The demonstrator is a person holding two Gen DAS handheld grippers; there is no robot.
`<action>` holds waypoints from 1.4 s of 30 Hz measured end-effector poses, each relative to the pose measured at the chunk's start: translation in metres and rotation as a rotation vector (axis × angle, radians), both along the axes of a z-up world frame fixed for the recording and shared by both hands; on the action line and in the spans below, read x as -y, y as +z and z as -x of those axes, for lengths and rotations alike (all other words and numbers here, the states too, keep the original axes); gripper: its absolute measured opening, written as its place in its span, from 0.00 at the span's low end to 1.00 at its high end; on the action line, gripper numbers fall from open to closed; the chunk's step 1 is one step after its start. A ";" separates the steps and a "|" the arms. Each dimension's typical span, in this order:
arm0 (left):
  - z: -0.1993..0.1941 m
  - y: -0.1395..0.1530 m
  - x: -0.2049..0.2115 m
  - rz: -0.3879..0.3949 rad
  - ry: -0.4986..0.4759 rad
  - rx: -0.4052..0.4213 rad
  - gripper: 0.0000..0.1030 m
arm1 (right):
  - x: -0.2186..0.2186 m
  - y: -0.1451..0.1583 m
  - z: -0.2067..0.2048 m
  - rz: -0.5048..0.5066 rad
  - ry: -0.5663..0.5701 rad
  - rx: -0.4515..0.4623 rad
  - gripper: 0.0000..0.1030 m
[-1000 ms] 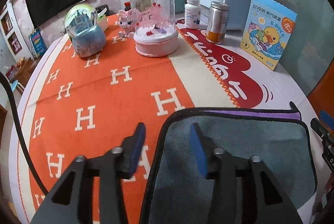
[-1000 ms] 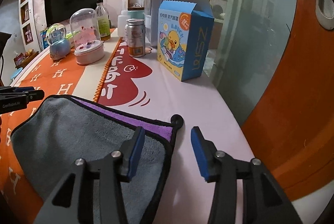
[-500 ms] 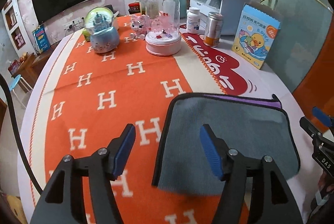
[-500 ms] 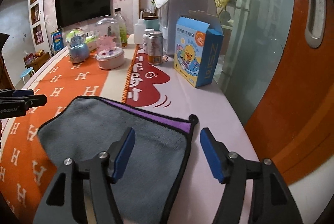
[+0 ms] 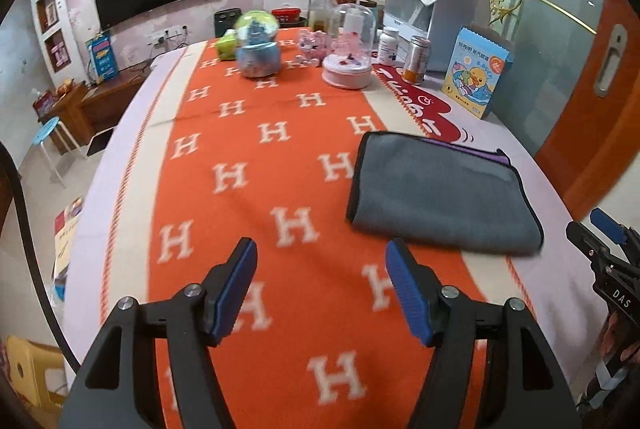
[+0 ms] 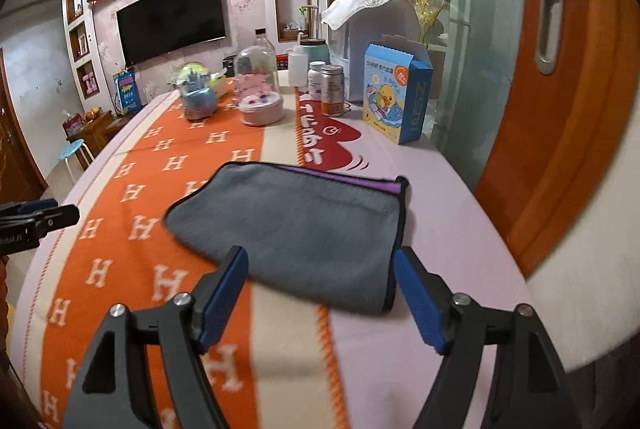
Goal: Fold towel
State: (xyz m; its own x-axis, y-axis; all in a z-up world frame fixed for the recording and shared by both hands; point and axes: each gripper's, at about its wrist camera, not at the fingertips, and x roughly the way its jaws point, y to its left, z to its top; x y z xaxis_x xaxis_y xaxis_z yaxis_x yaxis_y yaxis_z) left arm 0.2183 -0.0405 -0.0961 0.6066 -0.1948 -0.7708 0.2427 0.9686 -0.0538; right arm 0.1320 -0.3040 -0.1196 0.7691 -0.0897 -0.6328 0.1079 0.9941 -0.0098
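A grey towel (image 5: 440, 189) with black trim lies folded flat on the table; a strip of its purple underside shows along the far edge. It also shows in the right wrist view (image 6: 304, 229). My left gripper (image 5: 320, 269) is open and empty, raised above the orange cloth, to the towel's near left. My right gripper (image 6: 320, 277) is open and empty, held above the towel's near edge. The right gripper also shows in the left wrist view at the right edge (image 5: 600, 237). The left gripper shows at the left edge of the right wrist view (image 6: 36, 217).
An orange H-patterned tablecloth (image 5: 256, 165) covers the table. At the far end stand a snow globe (image 5: 258, 45), a glass dome (image 5: 348, 57), bottles, a can (image 5: 416, 61) and a blue duck box (image 5: 476, 73). A wooden door (image 6: 560, 109) stands at the right.
Both grippers have pulled back and risen away from the towel, with jaws opened wider. The towel stays folded on the table and looks smaller and farther.
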 end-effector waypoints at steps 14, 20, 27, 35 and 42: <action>0.136 0.025 -0.103 -0.011 0.065 0.001 0.69 | -0.088 0.003 0.109 -0.104 0.063 -0.062 0.83; 0.170 0.027 -0.119 -0.005 0.096 -0.037 0.69 | -0.123 0.019 0.140 -0.097 0.116 -0.102 0.90; 0.195 0.051 -0.120 0.007 0.162 -0.001 0.69 | -0.144 0.039 0.154 -0.060 0.172 -0.167 0.94; 0.211 0.084 -0.100 0.020 0.204 -0.007 0.78 | -0.141 0.067 0.159 -0.078 0.197 -0.241 0.96; 0.228 0.100 -0.070 -0.012 0.195 0.008 0.87 | -0.136 0.088 0.170 -0.097 0.230 -0.216 1.00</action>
